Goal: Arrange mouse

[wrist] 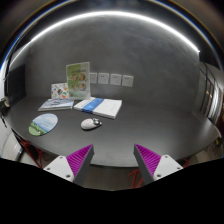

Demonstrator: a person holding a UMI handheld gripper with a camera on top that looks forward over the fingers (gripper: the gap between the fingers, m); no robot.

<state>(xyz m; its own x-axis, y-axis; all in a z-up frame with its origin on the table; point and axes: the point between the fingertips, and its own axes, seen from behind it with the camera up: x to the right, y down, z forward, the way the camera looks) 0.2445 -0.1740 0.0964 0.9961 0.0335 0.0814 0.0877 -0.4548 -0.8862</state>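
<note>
A small grey-white mouse [91,124] lies on a dark round table [150,125], well beyond my fingers and a little to their left. A round blue-green mouse mat [44,124] lies to the left of the mouse. My gripper [112,158] is open and empty, held back at the table's near edge. Its magenta pads [78,157] stand wide apart with nothing between them.
Booklets and a blue-striped paper [98,106] lie just behind the mouse. A standing leaflet [77,79] is at the back. Wall sockets [108,78] line the grey wall. Red chair legs [122,178] show under the table's near edge.
</note>
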